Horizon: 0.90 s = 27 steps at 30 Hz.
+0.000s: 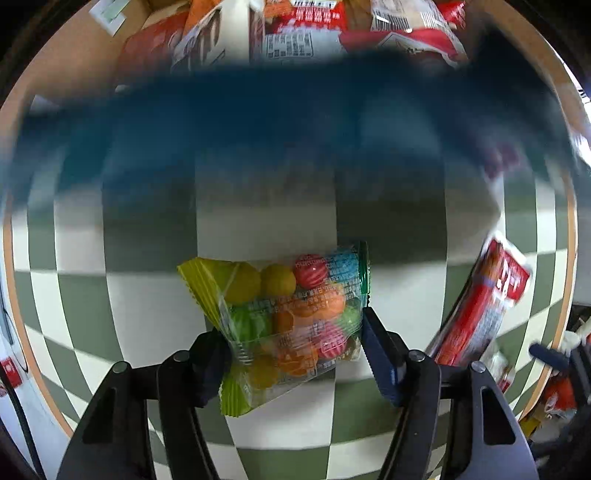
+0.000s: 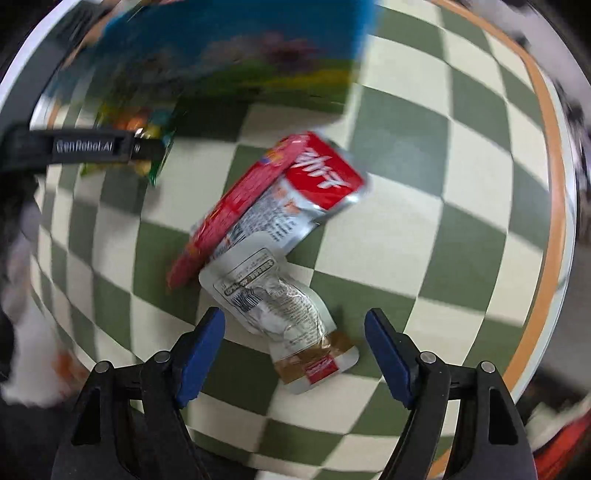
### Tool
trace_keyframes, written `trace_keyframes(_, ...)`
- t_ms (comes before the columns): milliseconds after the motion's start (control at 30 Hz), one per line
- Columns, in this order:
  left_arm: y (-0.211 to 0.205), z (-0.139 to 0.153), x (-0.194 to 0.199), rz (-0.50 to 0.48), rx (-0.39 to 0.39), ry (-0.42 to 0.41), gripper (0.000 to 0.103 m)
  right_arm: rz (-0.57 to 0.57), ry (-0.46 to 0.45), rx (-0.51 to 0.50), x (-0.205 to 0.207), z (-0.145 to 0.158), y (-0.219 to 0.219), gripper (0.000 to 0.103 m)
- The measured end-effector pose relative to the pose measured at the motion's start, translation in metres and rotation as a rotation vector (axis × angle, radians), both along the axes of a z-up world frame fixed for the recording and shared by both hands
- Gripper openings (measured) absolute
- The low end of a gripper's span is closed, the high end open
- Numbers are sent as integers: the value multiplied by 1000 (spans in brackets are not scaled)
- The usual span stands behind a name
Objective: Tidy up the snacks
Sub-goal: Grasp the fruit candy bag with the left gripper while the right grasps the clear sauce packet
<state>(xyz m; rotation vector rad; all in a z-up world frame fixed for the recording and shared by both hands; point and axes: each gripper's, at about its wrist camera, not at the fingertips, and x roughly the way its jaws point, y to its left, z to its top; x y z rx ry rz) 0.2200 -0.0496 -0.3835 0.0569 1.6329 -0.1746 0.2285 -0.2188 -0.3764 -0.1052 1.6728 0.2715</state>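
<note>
1. Green-and-cream checked cloth covers the round, orange-rimmed table and is the largest thing in both views. Several snacks lie loose on it, so I judge the sorting only partly done.
2. Brown cardboard box sits at the table's far edge in the left wrist view. It holds a crowd of red, orange and white snack packets, some standing on edge; this looks like the collecting container, already well filled.
3. A large blurred blue snack bag lies on the cloth between that box and the loose items, and is not in the box.
4. A red foil snack pack with white lettering lies tilted, its lower end overlapping the next item.
5. A clear cellophane bag of coloured round candies with crimped green ends lies on the cloth. The left gripper points down over it, its blue pads touching both sides of the bag: it is grasping the bag.
6. A crumpled silver-and-white pouch with a brown end lies between the spread fingers of the right gripper, which is released and touches nothing.
</note>
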Motion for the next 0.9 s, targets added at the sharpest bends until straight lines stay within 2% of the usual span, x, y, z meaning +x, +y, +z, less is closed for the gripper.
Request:
trace_keyframes(133,9,-2,-32,4,-1,33,63,142,28,-9,-1,-14,28,82)
trace_keyframes(233,18,-7,-50,31,-13,62,63,195,41,-15,-1,-25,39,82)
trace_keyframes(300,23,-9,-57,54,-30,71,64,192,58,-40,0,-34,41,82)
trace_keyframes(367,28,-12,-56,56,-35,70,65,115,67,-85,4,-41,37,82)
trace_keyframes(467,35,-16,-55,51,-46,84,68,-55,45,-59,5,-38,25,77)
trace_keyframes(533,36,-17,-47,54,-49,93,69,-196,61,-44,3,-35,12,67)
trace_keyframes(633,41,-20,-42,56,-44,99,70,-317,62,-7,-1,-32,2,58)
trace_keyframes(733,42,-15,-40,36,-22,73,71,-365,59,15,1,-27,-14,49)
trace_keyframes(767,40,-12,-42,34,-18,67,66,-382,60,26,-3,-25,-18,45)
trace_keyframes(800,39,-10,-42,28,-24,59,59,-394,62,31,-4,-24,-20,36)
trace_keyframes(833,36,-5,-47,22,-28,58,55,-404,56,41,-21,-23,-21,26)
trace_keyframes(900,31,-2,-48,17,-24,52,51,-433,66,74,-28,-24,-25,25)
